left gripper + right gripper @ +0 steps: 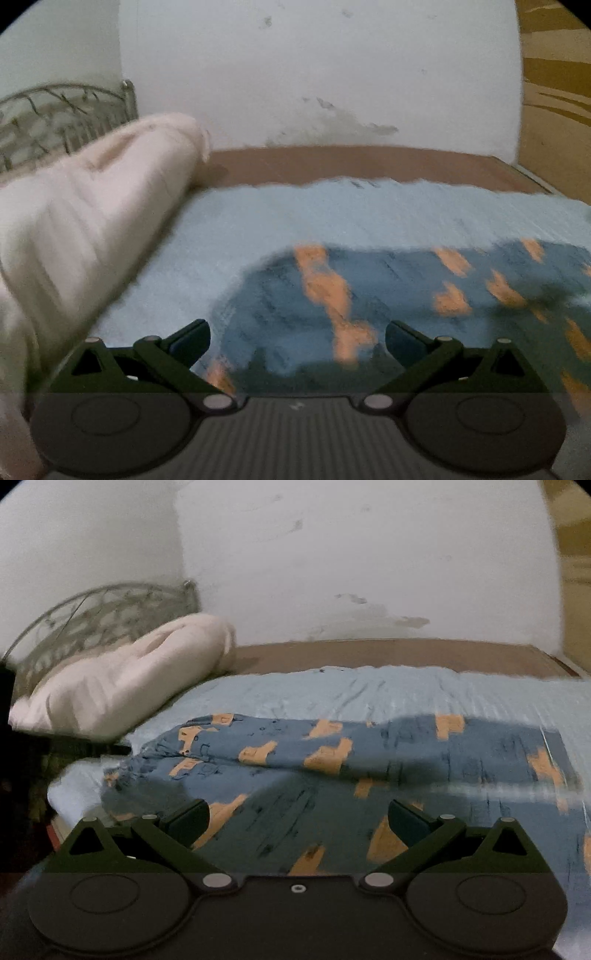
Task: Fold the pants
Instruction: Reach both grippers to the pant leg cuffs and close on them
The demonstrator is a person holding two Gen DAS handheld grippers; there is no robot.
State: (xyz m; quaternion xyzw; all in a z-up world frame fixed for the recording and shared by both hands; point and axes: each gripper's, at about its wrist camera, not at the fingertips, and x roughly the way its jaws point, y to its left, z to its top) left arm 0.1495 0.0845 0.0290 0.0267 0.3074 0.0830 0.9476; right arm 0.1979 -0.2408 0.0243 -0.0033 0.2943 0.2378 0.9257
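Blue pants with orange shapes (pixel 332 760) lie flat across a light blue sheet (pixel 369 690) on the bed, waistband end to the left. They also show in the left wrist view (pixel 388 295), blurred. My left gripper (pixel 297 341) is open and empty, just above the pants near their left end. My right gripper (pixel 299 821) is open and empty, low over the near part of the pants.
A white pillow (pixel 122 686) lies at the left, close beside my left gripper in the left wrist view (pixel 85 229). A metal headboard (pixel 99 620) stands behind it. A white wall (pixel 369 572) backs the bed. Brown mattress (pixel 388 653) shows beyond the sheet.
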